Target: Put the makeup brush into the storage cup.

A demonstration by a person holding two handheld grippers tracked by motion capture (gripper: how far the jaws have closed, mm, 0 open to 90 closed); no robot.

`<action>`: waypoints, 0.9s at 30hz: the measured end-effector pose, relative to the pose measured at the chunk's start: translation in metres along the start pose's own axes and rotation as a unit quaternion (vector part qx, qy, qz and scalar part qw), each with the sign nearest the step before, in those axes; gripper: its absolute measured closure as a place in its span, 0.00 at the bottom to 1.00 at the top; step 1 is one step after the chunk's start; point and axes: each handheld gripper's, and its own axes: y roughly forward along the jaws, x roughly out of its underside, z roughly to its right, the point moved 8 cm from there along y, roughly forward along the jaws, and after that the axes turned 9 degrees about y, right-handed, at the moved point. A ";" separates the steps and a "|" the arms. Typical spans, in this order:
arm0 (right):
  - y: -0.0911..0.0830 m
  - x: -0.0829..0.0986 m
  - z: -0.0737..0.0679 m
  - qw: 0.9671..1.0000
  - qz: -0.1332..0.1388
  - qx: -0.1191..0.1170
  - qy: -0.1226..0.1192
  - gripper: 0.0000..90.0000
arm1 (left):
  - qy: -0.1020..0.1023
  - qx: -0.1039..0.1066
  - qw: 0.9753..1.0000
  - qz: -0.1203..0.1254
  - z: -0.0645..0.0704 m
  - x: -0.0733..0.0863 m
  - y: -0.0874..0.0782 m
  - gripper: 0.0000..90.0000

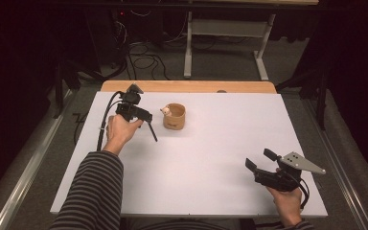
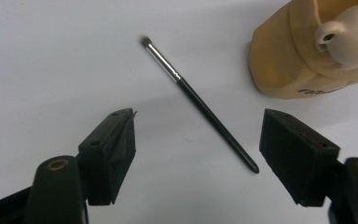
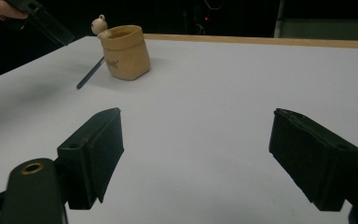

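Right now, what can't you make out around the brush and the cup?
- Tan cup inside: hidden by its own wall in all views; the left gripper view cuts off its top.
- Cup lettering: blurred and cut short at the base.
- Makeup brush tip bristles: soft focus in the left gripper view; in the high view the left gripper partly covers the brush.
- Small bear figure on the rim: too small for detail in the right gripper view.

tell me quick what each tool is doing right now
Left tool: open, holding nothing, poised above the brush beside the cup.
Right tool: open, holding nothing, over bare table.
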 end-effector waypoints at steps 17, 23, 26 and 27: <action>0.000 0.000 0.000 1.000 -0.001 0.000 0.000 0.21 | -0.001 -0.010 0.999 -0.038 0.003 0.005 0.016 0.34; 0.000 0.000 0.000 1.000 -0.001 0.000 0.000 0.21 | -0.006 -0.013 0.999 -0.042 0.003 0.005 0.022 0.35; 0.000 0.000 0.000 1.000 -0.002 -0.001 0.000 0.21 | -0.003 -0.016 0.999 -0.043 0.006 0.006 0.026 0.36; 0.000 0.000 0.000 1.000 -0.002 -0.001 0.000 0.21 | -0.003 -0.016 0.999 -0.043 0.006 0.006 0.026 0.36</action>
